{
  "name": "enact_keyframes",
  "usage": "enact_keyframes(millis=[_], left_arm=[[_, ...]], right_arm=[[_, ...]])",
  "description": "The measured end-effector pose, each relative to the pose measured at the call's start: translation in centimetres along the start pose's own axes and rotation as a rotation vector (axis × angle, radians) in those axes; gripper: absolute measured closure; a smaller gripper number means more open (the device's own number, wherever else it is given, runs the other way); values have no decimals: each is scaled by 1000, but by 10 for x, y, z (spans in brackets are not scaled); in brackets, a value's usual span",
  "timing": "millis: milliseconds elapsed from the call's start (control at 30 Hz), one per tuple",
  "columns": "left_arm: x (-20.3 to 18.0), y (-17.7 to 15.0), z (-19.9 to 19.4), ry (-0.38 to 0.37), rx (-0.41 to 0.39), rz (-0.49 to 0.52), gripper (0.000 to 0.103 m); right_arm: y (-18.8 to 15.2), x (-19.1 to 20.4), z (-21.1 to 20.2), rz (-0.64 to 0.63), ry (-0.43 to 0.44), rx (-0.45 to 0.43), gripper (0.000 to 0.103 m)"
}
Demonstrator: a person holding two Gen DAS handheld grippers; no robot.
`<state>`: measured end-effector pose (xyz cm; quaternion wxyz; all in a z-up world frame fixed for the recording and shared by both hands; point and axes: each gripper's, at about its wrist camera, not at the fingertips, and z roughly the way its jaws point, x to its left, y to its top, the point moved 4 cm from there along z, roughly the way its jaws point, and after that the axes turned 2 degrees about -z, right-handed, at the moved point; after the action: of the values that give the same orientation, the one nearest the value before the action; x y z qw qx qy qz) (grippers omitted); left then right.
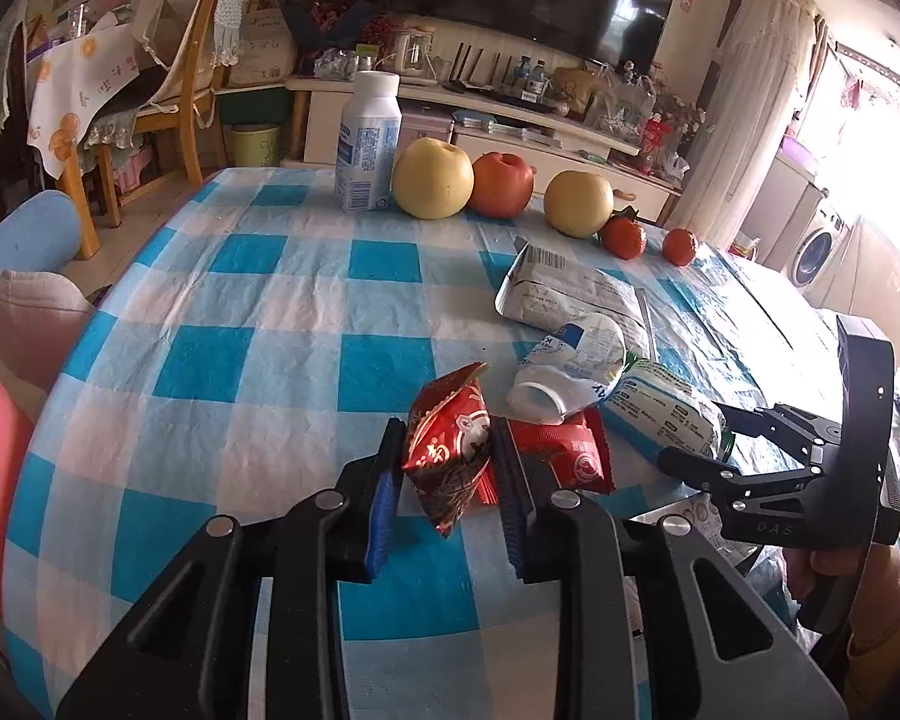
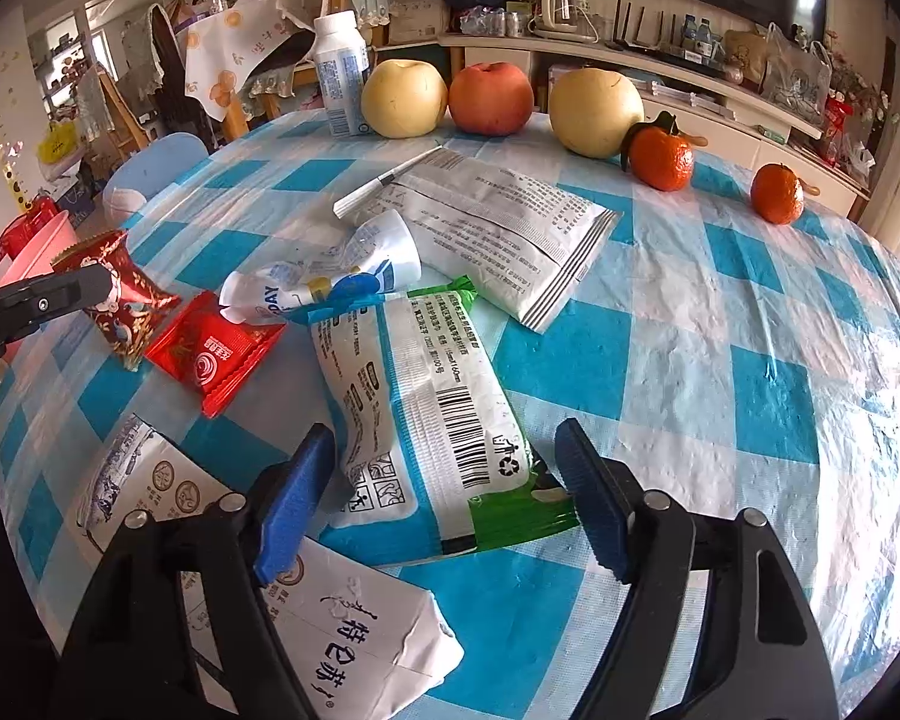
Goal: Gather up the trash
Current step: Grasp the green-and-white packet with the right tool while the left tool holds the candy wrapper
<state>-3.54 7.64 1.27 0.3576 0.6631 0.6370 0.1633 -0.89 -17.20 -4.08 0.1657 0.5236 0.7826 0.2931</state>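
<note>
The left hand-held gripper [image 1: 450,468] pinches a dark red patterned snack packet [image 1: 450,456] between its blue pads, lifted off the checked counter [image 1: 240,312]. Just beside that packet lies a bright red wrapper [image 2: 210,354], with a crushed white plastic bottle [image 2: 330,282] resting on its far edge. The right hand-held gripper [image 2: 444,492] stands spread around the near end of a white and green wipes pack [image 2: 420,408], which lies flat just right of the red wrapper; whether the pads touch it I cannot tell.
</note>
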Motion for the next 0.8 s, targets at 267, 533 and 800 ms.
enact_keyframes(millis=[267, 533, 800], left_arm=[[15, -6, 12, -11, 21, -18, 73], [24, -6, 16, -43, 23, -59, 75], [27, 1, 3, -72, -23, -78, 77]], right_arm=[[0, -1, -4, 3, -27, -18, 40], [-4, -10, -14, 51, -62, -58, 49], [-8, -16, -29, 85, -90, -104, 65]])
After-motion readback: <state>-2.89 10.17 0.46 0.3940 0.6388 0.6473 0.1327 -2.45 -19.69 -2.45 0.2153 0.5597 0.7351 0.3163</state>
